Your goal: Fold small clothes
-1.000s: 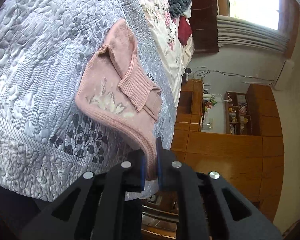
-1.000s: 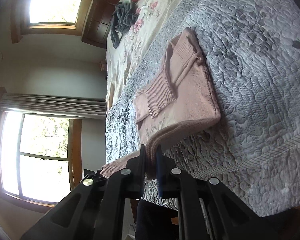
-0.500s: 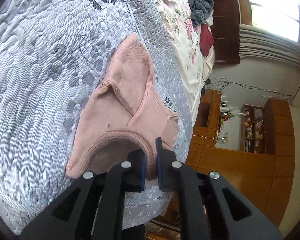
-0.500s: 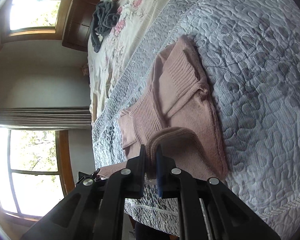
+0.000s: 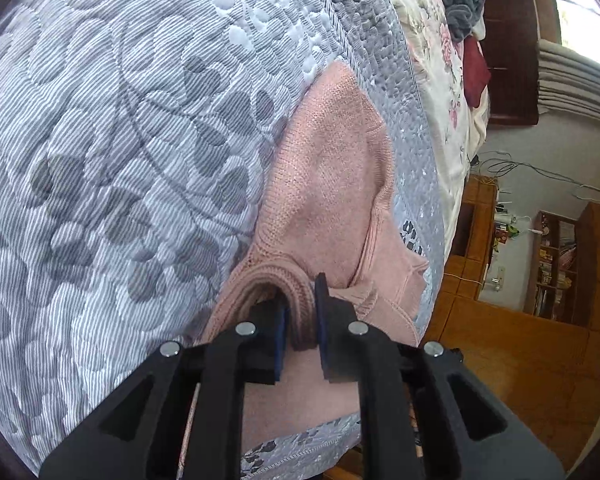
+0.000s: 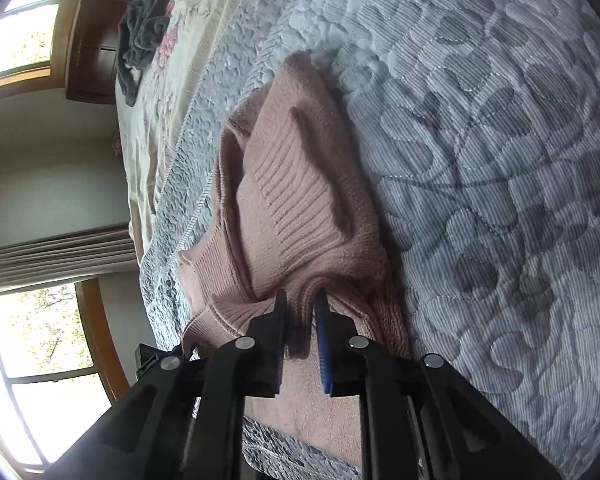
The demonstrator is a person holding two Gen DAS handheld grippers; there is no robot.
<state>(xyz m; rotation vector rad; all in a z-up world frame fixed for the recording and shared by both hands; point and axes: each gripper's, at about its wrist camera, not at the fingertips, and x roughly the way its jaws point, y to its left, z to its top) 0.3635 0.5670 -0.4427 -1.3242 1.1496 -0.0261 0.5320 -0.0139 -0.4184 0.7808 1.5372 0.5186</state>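
Pink ribbed knit fills the narrow gap between the jaws of the left gripper (image 5: pixel 302 316), which are closed down on a thick folded hem of the small pink sweater (image 5: pixel 332 184); the right gripper (image 6: pixel 300 320) pinches another stretch of the same rolled edge (image 6: pixel 304 292) in the same way. Ahead of both sets of jaws the sweater lies bunched and partly folded over itself on a grey quilted bedspread (image 5: pixel 120 160) stitched with leaf and pebble patterns, a ribbed cuff or band (image 6: pixel 288 200) lying uppermost in the right wrist view. Beyond the sweater the quilt gives way to a cream sheet printed with pink flowers (image 6: pixel 172 52), where a dark grey garment (image 6: pixel 140 36) and something red (image 5: pixel 476 72) lie near a dark wooden headboard (image 5: pixel 512 40). Farther out stand bright windows with wooden frames (image 6: pixel 24 16), pleated curtains (image 6: pixel 52 256), orange-brown wooden cabinets (image 5: pixel 520 352) and an open shelf of small items (image 5: pixel 556 264).
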